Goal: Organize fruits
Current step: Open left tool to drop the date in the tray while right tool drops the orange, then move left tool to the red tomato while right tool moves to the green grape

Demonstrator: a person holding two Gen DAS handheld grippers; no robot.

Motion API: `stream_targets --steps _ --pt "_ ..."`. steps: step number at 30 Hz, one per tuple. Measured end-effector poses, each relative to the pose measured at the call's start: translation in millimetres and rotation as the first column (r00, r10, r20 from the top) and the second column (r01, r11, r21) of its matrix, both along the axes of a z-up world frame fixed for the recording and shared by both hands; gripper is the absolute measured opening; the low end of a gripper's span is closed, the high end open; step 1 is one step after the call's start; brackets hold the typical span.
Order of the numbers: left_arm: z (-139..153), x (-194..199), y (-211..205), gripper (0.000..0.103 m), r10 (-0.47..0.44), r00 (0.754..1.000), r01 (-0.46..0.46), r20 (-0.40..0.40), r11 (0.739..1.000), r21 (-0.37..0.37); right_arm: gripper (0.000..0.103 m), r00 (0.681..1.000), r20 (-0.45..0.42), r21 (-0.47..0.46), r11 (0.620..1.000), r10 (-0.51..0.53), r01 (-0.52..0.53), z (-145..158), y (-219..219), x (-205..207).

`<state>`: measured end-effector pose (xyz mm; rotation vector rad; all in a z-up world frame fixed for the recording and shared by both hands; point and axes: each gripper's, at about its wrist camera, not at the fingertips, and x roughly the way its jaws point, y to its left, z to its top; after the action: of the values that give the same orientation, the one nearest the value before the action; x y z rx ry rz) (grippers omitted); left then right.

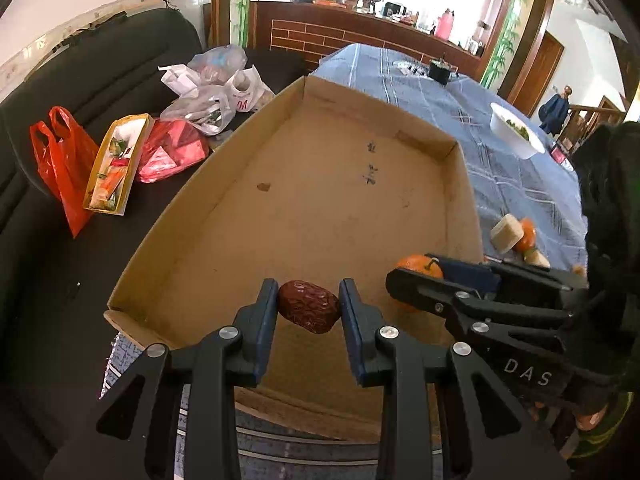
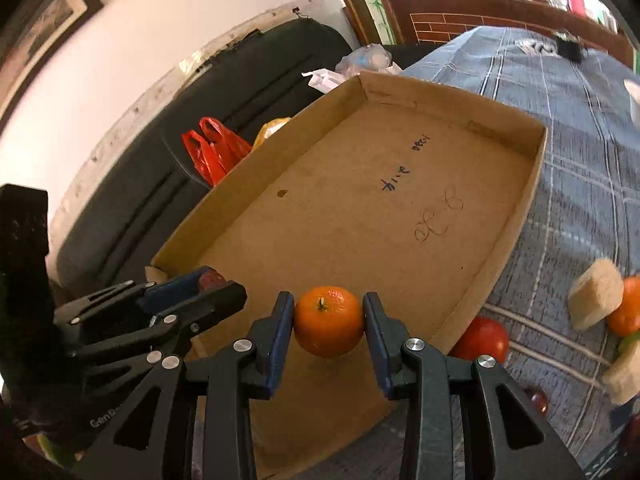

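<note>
Left claw [image 1: 308, 307] grips date [image 1: 309, 306] | right claw [image 2: 329, 321] grips tangerine [image 2: 329, 321] | cardboard tray [image 1: 450, 216] on blue tablecloth [image 1: 516, 184]

Left gripper [image 1: 309, 300] and right gripper [image 2: 329, 322]: black angular linkage frames, silver round screws at pivots, blue pads on the fingers [image 2: 280, 320]. Right housing marked "DAS" in white.

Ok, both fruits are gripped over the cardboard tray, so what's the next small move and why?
Probably lower the left hand-held gripper and set its red date on the bare cardboard tray floor; the right hand-held gripper can follow with its orange.
</note>
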<state>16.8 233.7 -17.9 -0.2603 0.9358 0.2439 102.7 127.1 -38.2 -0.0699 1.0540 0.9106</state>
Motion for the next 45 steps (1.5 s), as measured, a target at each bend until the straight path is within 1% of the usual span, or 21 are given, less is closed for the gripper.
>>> stream_targets --steps 4,7,12,17,20,24,27,30,31,32,33,34,36,37,39,40,41,42,43,44,45 --pt "-8 3 2 0.029 0.006 0.999 -0.006 -0.036 1.0 -0.007 0.036 0.999 0.049 -0.058 0.998 0.025 -0.022 0 6 -1" --pt "-11 4 0 0.029 0.009 0.998 -0.009 -0.057 1.0 0.009 0.037 0.998 0.049 -0.073 0.997 0.044 -0.04 -1 9 0" --pt "-11 6 0 0.03 0.013 0.997 -0.013 -0.074 1.0 -0.006 0.038 0.997 0.046 -0.078 0.995 0.058 -0.054 -1 9 0" --pt "-7 4 1 0.042 0.032 0.996 -0.033 -0.083 0.999 -0.015 0.04 0.998 0.039 -0.069 0.996 0.057 -0.054 1 6 2" --pt "-1 -3 4 0.052 0.052 0.997 -0.054 -0.054 0.998 -0.037 0.041 0.998 0.035 -0.041 0.997 0.061 -0.059 6 0 2" --pt "13 -17 4 0.052 0.075 0.997 -0.074 0.005 0.994 -0.079 0.041 0.998 0.033 0.029 0.998 0.058 -0.059 17 -16 -4" --pt "25 -28 -1 0.052 0.082 0.995 -0.076 0.053 0.992 -0.103 0.041 0.999 0.044 0.144 0.989 0.024 -0.03 29 -44 -12" --pt "37 -38 -12 0.052 0.074 0.992 -0.061 0.102 0.99 -0.128 0.043 0.994 0.088 0.324 0.946 -0.057 0.026 43 -86 -25" --pt "39 -40 -15 0.052 0.069 0.991 -0.054 0.113 0.99 -0.133 0.047 0.991 0.1 0.378 0.925 -0.09 0.046 48 -103 -31" --pt "42 -41 -20 0.052 0.062 0.99 -0.045 0.123 0.99 -0.137 0.05 0.987 0.104 0.404 0.912 -0.121 0.069 51 -115 -34" --pt "44 -43 -26 0.052 0.051 0.99 -0.033 0.133 0.99 -0.14 0.051 0.98 0.102 0.434 0.894 -0.172 0.112 54 -132 -37" --pt "46 -44 -32 0.052 0.037 0.989 -0.017 0.142 0.989 -0.144 0.051 0.975 0.094 0.457 0.879 -0.202 0.138 56 -143 -39" --pt "49 -45 -48 0.052 -0.003 0.987 0.025 0.158 0.989 -0.143 0.051 0.966 0.065 0.52 0.834 -0.252 0.182 60 -171 -42" --pt "50 -45 -60 0.052 -0.031 0.986 0.053 0.165 0.989 -0.135 0.051 0.958 0.04 0.546 0.809 -0.285 0.218 62 -187 -44" --pt "50 -43 -77 0.052 -0.08 0.983 0.103 0.166 0.986 -0.135 0.052 0.952 -0.022 0.601 0.757 -0.305 0.257 64 -212 -45" --pt "49 -42 -88 0.052 -0.115 0.98 0.138 0.164 0.981 -0.137 0.054 0.948 -0.047 0.624 0.732 -0.315 0.274 67 -228 -46" --pt "48 -40 -98 0.052 -0.142 0.977 0.165 0.161 0.976 -0.139 0.059 0.942 -0.057 0.636 0.716 -0.33 0.289 69 -240 -46" --pt "45 -38 -112 0.052 -0.179 0.971 0.201 0.156 0.969 -0.141 0.064 0.933 -0.059 0.642 0.702 -0.355 0.308 72 -254 -47" --pt "44 -36 -119 0.052 -0.198 0.968 0.22 0.152 0.965 -0.144 0.073 0.913 -0.053 0.641 0.687 -0.405 0.342 75 -270 -49" --pt "41 -34 -130 0.052 -0.218 0.965 0.239 0.143 0.96 -0.146 0.08 0.884 -0.049 0.635 0.668 -0.465 0.387 77 -286 -53" --pt "39 -31 -139 0.052 -0.234 0.963 0.253 0.136 0.956 -0.149 0.081 0.862 -0.049 0.636 0.65 -0.504 0.416 79 -297 -57"
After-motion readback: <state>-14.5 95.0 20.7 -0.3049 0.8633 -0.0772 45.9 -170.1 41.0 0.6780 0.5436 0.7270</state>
